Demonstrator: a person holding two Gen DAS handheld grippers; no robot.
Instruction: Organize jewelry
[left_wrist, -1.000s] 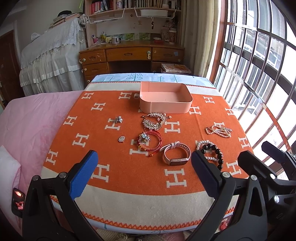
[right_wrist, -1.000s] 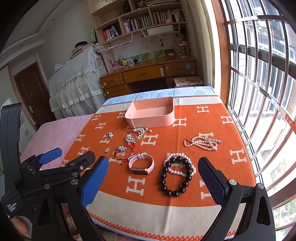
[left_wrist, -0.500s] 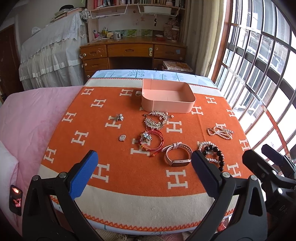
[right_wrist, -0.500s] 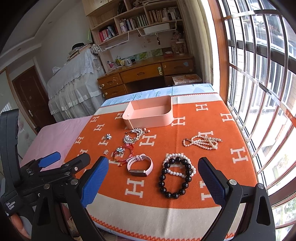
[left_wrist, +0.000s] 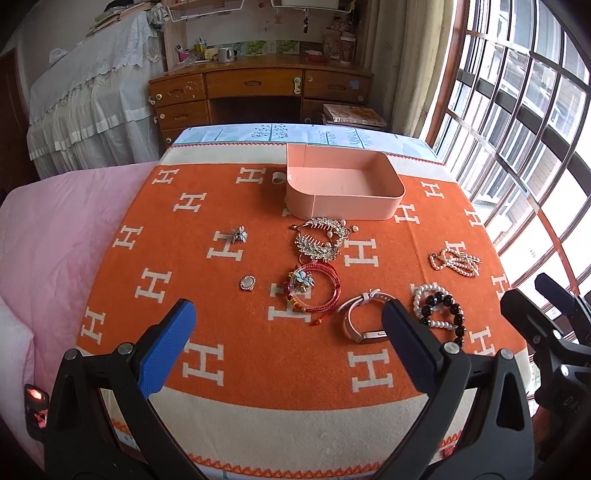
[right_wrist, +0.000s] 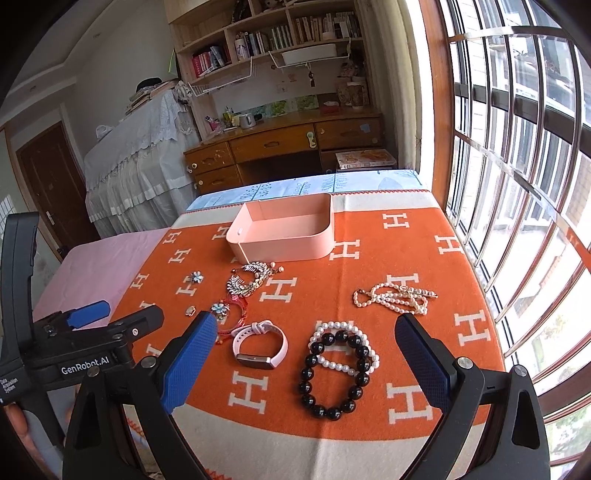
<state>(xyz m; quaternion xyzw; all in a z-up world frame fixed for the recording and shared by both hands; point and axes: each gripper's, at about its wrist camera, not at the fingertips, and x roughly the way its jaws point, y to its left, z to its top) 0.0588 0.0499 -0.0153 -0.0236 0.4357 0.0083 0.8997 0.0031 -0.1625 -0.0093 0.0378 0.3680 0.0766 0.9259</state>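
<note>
An empty pink box (left_wrist: 343, 186) (right_wrist: 284, 232) stands at the far side of an orange blanket (left_wrist: 221, 325). In front of it lie a silver hair comb (left_wrist: 321, 238), a red cord bracelet (left_wrist: 314, 288), a pink watch band (left_wrist: 360, 319) (right_wrist: 260, 345), a black bead bracelet (right_wrist: 334, 373) over a white pearl bracelet (right_wrist: 345, 347), and a pearl necklace (right_wrist: 393, 297). Two small brooches (left_wrist: 239, 234) (left_wrist: 247, 283) sit to the left. My left gripper (left_wrist: 286, 347) hovers open near the blanket's front. My right gripper (right_wrist: 306, 363) hangs open over the bead bracelets.
The blanket covers a table beside a pink bed cover (left_wrist: 55, 236). A wooden desk (left_wrist: 258, 92) and bookshelves stand behind. A barred window (right_wrist: 517, 166) runs along the right side. Part of a hand (right_wrist: 22, 428) shows at the lower left.
Both grippers have moved forward and lower toward the jewelry, which now looks larger. The jewelry itself has not moved. Both stay open.
</note>
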